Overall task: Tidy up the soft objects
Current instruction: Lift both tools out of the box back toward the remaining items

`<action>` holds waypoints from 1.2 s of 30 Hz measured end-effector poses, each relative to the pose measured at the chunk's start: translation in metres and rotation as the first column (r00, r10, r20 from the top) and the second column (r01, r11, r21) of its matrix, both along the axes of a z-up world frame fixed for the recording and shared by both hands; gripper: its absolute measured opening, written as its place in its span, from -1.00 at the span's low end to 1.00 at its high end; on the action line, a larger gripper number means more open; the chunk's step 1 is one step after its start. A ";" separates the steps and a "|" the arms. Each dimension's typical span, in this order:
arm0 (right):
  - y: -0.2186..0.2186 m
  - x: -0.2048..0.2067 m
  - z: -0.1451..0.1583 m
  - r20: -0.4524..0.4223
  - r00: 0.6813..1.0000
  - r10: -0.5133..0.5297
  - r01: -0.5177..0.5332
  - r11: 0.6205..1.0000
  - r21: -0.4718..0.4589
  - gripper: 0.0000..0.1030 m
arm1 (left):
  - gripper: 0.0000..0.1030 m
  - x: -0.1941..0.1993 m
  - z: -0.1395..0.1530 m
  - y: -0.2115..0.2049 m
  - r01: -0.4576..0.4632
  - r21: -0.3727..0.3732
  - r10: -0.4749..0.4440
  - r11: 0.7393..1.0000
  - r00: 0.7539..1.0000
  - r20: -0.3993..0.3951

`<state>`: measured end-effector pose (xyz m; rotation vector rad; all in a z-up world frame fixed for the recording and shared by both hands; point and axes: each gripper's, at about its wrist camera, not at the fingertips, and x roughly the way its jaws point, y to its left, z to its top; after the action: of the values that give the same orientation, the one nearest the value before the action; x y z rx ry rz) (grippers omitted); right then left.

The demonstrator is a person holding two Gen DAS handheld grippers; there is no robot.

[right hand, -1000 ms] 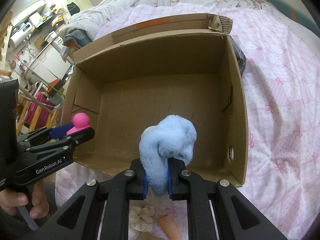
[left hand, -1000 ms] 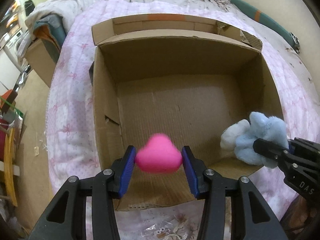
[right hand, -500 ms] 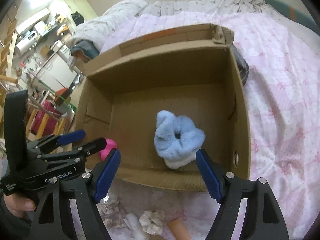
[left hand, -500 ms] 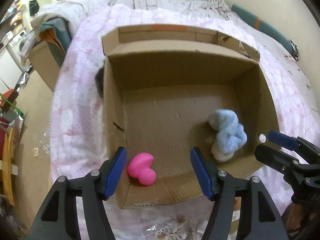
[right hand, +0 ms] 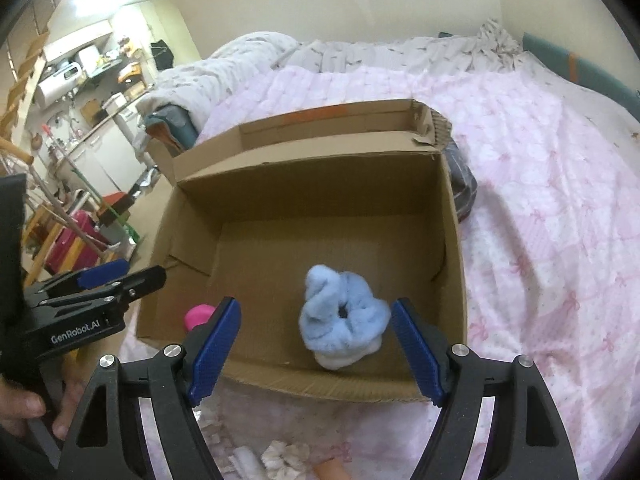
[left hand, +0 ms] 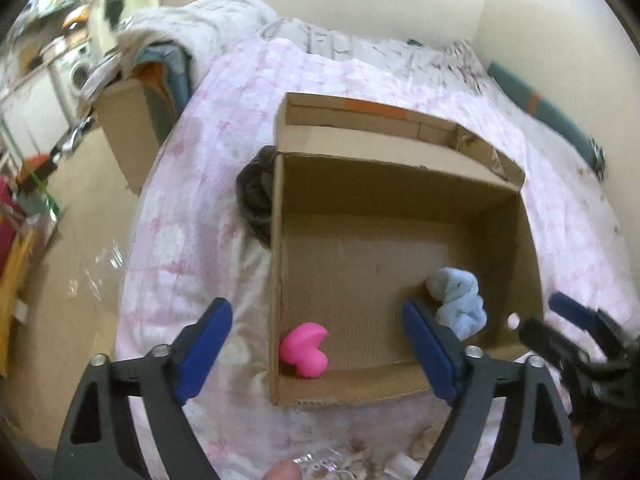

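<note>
Two soft items lie in the box point(right hand: 452, 240); both my claws point(right hand: 316, 344) point(left hand: 316, 344), opening wide, empty; remaining pieces point(right hand: 286, 454) on the bed below my right.

A bed point(right hand: 552, 184) fills most of the room, spread with a pink quilt point(left hand: 192, 208) printed with bows. A rumpled grey-white duvet point(right hand: 248, 60) is heaped at its far end, against a plain cream wall point(right hand: 340, 0). Beside the bed the floor point(left hand: 76, 216) is tan. Beyond, a lit kitchen area holds white cabinets point(right hand: 100, 152) and a cluttered counter point(right hand: 100, 68).
</note>
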<state>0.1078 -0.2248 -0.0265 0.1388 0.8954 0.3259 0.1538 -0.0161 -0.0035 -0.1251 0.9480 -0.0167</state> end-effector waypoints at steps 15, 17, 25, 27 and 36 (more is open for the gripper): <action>-0.024 -0.040 0.016 0.019 0.997 -0.073 0.071 0.994 0.082 1.00 | 1.00 -0.050 0.007 0.028 -0.100 0.023 0.099 0.995 0.994 0.036; -0.025 -0.049 0.019 0.032 0.996 -0.083 0.081 0.995 0.056 1.00 | 1.00 -0.058 0.008 0.026 -0.085 0.045 0.083 0.995 0.996 0.044; -0.030 -0.076 0.021 0.025 0.995 -0.098 0.098 0.995 0.033 1.00 | 1.00 -0.091 -0.012 0.032 -0.094 0.037 0.096 0.995 0.993 -0.074; -0.031 -0.080 0.016 0.000 0.995 -0.097 0.097 0.994 0.048 1.00 | 1.00 -0.097 -0.017 0.035 -0.105 0.015 0.106 0.994 0.989 -0.100; -0.034 -0.077 -0.002 -0.135 0.988 -0.078 0.089 0.993 0.074 1.00 | 1.00 -0.103 -0.025 0.027 -0.099 0.040 0.103 0.994 0.988 -0.113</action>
<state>0.0304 -0.2587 -0.0282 0.2731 1.0047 0.2767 0.0509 0.0107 -0.0287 -0.1432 1.0558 0.1008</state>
